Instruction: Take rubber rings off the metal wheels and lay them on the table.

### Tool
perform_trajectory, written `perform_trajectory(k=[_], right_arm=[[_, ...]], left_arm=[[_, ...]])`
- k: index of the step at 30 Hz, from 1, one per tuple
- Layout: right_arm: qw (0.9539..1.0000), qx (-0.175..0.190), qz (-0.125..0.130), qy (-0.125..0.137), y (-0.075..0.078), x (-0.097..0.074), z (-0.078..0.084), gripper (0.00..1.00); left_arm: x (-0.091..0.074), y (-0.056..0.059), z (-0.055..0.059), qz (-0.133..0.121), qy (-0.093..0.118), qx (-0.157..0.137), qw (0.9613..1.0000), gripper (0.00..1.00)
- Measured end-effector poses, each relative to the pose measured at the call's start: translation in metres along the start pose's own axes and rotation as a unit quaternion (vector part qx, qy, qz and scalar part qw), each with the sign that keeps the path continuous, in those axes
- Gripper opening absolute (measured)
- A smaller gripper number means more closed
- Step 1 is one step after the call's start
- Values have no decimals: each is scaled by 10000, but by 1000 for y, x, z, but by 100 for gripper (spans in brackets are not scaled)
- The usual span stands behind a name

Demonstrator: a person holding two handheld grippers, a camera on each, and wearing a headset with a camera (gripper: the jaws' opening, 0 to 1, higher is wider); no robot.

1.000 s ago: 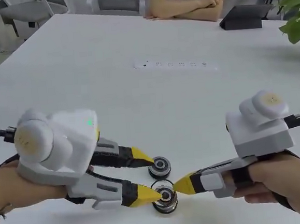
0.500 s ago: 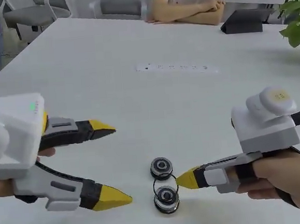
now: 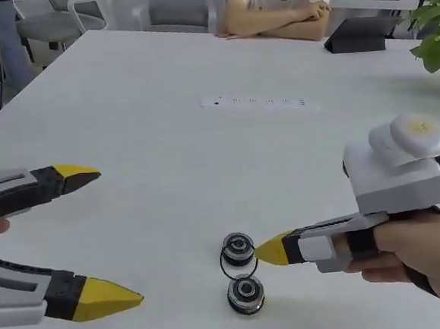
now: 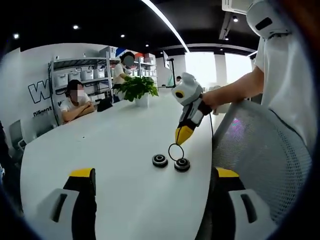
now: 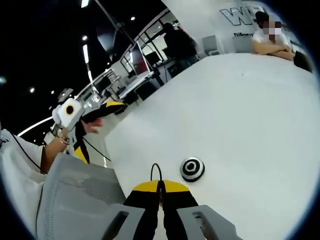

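Two small metal wheels stand on the white table [image 3: 139,102], one farther [image 3: 237,246] and one nearer [image 3: 245,292]. My right gripper [image 3: 261,251] is shut on a thin black rubber ring [image 3: 222,265], which hangs from its yellow tips between the two wheels. In the right gripper view the ring [image 5: 153,172] loops up from the shut tips [image 5: 160,187], with one wheel [image 5: 192,168] beside them. My left gripper [image 3: 103,234] is wide open at the left, well apart from the wheels. The left gripper view shows both wheels [image 4: 160,160] [image 4: 181,164] and the ring [image 4: 168,151].
A white power strip [image 3: 260,99] lies mid-table. A person [image 3: 272,4] sits at the far end with folded arms. A dark case [image 3: 354,30] and a green plant [image 3: 434,33] stand at the far right. Chairs [image 3: 41,18] are at the far left.
My left gripper has let go of the near wheel, opened wide and pulled back to the left. My right gripper stays shut on the ring, which now hangs free of the wheel.
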State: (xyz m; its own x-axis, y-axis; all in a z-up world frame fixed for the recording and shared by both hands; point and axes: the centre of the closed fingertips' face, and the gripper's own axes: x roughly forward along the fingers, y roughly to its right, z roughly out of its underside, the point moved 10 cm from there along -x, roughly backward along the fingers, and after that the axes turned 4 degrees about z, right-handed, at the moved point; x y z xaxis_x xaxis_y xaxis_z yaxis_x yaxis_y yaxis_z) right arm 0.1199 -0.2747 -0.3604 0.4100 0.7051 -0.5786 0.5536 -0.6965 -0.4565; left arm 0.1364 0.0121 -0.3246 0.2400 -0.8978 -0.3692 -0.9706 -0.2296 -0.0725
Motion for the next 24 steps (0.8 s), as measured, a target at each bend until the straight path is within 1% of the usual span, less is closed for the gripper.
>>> perform_trajectory(k=[1, 3, 4, 6, 7, 10, 12, 14, 19, 21, 24], right_arm=[[10000, -21, -5, 18, -2, 0, -1, 0], [10000, -67, -19, 32, -5, 0, -3, 0], [10000, -78, -37, 43, -6, 0, -4, 0], [9999, -91, -69, 73, -7, -1, -5, 0], [9999, -100, -78, 83, -8, -1, -5, 0], [9998, -124, -94, 97, -11, -1, -7, 0], [9997, -178, -77, 124, -14, -1, -9, 0], [9996, -200, -125, 146, -19, -1, -11, 0], [9992, -289, -205, 161, -28, 2, -15, 0], [9990, -357, -227, 132, -30, 5, -16, 0], [9984, -525, -195, 45, -34, 9, -18, 0]], left_arm=[[-1, 1, 1, -19, 1, -14, 10000, 98], [-4, 3, 2, -110, 75, -58, 9999, 99], [-5, 5, 3, -105, 121, -134, 9998, 99], [-6, 7, 6, -97, 147, -223, 9996, 99], [-6, 8, 7, -101, 137, -219, 9996, 99], [-6, 10, 12, -186, -33, -193, 9996, 99], [-6, 11, 14, -195, -14, -253, 9995, 99], [-6, 13, 16, -171, 5, -308, 9994, 99], [-7, 20, 22, -188, -177, -302, 9992, 99], [-9, 20, 24, -185, -190, -319, 9991, 99], [-11, 21, 24, -225, -156, -359, 9990, 99]])
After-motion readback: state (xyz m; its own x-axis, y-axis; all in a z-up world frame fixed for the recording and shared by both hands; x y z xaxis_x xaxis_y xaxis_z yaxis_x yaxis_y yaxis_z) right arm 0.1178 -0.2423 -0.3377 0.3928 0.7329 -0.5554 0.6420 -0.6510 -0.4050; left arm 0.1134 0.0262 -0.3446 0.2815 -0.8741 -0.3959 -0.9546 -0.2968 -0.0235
